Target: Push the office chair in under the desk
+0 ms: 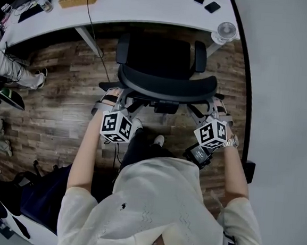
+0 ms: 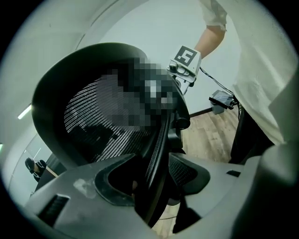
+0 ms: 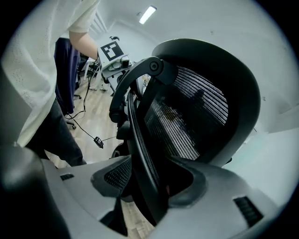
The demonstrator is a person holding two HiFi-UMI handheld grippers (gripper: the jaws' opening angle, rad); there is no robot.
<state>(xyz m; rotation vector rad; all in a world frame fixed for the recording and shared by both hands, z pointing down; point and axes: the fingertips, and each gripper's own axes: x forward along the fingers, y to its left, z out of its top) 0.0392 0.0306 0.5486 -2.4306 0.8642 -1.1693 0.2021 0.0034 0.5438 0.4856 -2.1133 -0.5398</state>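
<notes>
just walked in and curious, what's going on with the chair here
A person stands behind a black office chair with a gripper in each hand. The left gripper and the right gripper are each closed on a side edge of the backrest. The chair faces the white desk, with its seat close to the desk's edge but not yet tucked under it.
</notes>
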